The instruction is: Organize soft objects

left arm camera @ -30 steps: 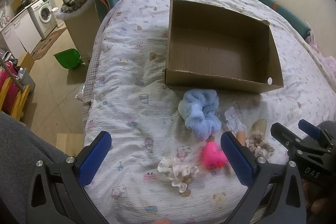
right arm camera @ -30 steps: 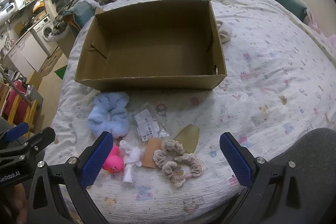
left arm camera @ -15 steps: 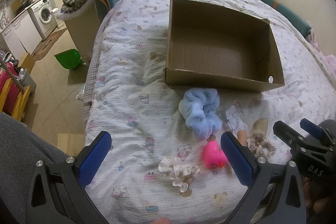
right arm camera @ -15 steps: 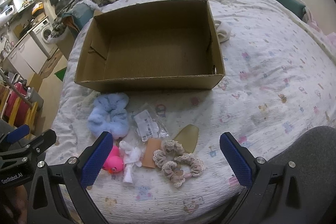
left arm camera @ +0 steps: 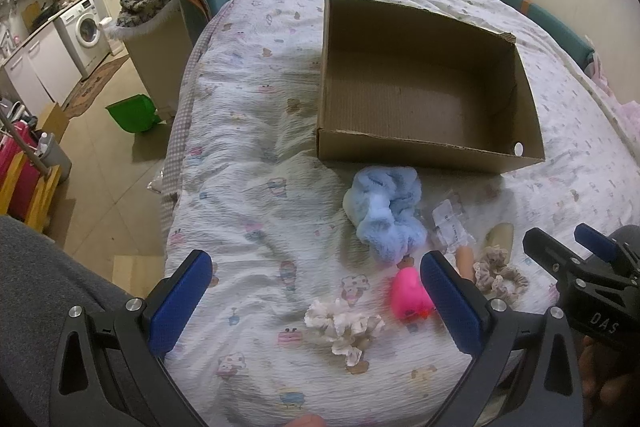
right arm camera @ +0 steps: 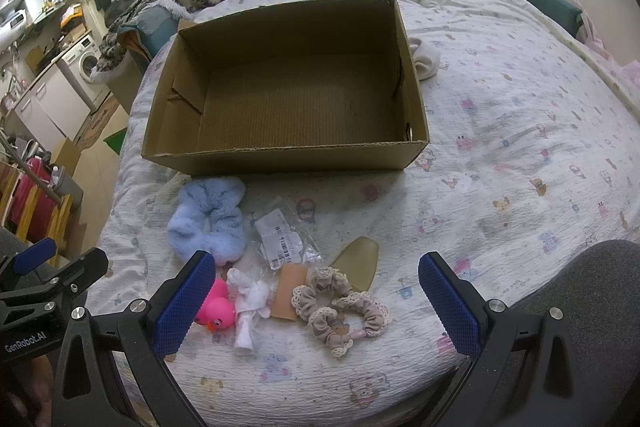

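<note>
Both tools hang over the near edge of the bed [right arm camera: 520,131], nothing gathered yet. The left hand-held gripper [left arm camera: 316,303] is spread wide and empty; the right hand-held gripper [right arm camera: 316,303] is likewise wide open, holding nothing.

The cardboard box [right arm camera: 280,159] sits empty straight ahead of the right hand-held gripper. The soft things lie between box and fingers: a blue fluffy scrunchie [right arm camera: 210,217] ahead to its left, a beige lace scrunchie [right arm camera: 340,307] between its fingers, a white scrunchie [left arm camera: 344,325] between the left one's fingers, and a pink rubber duck [left arm camera: 408,297] against the left one's right finger.

The likely first step is a pick. To do it well, each hand-held gripper should come down over the item lying between its own fingers, pinch the bunched fabric rather than the bedsheet, and lift clear before crossing the box wall.
</note>
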### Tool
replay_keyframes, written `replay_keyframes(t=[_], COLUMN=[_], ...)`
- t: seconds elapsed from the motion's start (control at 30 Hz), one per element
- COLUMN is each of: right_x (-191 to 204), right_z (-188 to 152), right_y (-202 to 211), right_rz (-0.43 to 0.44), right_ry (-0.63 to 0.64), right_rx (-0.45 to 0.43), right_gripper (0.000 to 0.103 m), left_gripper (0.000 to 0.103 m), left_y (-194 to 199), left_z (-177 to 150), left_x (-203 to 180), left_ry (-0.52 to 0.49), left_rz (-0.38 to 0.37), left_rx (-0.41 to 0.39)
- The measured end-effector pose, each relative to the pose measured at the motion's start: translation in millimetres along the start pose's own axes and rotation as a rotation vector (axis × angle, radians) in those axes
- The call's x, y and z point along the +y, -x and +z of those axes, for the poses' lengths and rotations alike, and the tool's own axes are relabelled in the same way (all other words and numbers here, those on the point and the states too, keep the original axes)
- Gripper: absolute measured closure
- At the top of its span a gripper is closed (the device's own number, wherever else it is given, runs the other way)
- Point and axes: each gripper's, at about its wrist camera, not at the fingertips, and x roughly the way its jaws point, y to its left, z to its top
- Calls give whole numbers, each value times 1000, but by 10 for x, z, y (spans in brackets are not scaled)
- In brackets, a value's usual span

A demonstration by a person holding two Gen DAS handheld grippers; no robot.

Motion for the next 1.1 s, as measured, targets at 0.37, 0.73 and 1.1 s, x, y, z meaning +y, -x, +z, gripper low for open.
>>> replay_keyframes(t=[0.37, 0.73, 1.1], right_x=[4, -15, -57], right_z=[1, -3, 7], right_y=[-1, -6, -32], right_rz=[1, 0, 6], right_ry=[-1, -8, -32], right_rx=[0, 3, 14], right_gripper=[0, 0, 0], left_gripper=[0, 0, 0], left_y=[1, -9, -157], left_z=[1, -17, 11], left_x=[-7, 35, 97], left_ry=[-1, 3, 6], left_rz=[2, 2, -4], left_rx=[1, 6, 97])
